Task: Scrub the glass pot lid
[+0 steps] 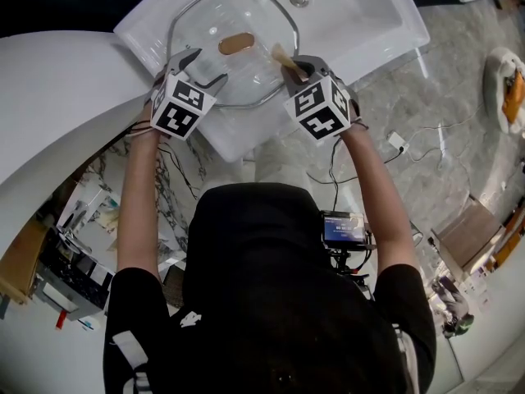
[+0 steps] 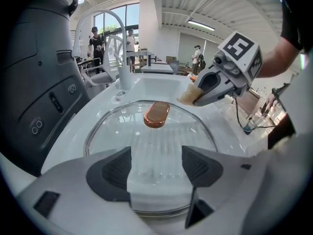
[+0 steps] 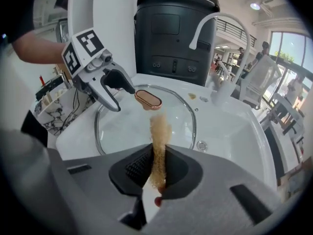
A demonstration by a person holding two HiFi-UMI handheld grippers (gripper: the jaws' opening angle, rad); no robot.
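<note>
Lid (image 1: 246, 76) lies flat in sink (image 1: 369, 15), brown knob (image 1: 236, 43) up at its centre. Left hand-held gripper (image 2: 156, 168) is at the lid's near-left rim, jaws released and apart, with the rim between them. Right hand-held gripper (image 3: 155, 168) is clenched on a thin tan sponge (image 3: 159, 141), which points down over the lid's right side, right of the knob.

Clear glass pot lid (image 1: 205, 23), copper-coloured handle (image 1: 236, 43), lying in white sink (image 1: 369, 11), tan scrub pad (image 1: 283, 54) at its rim
</note>
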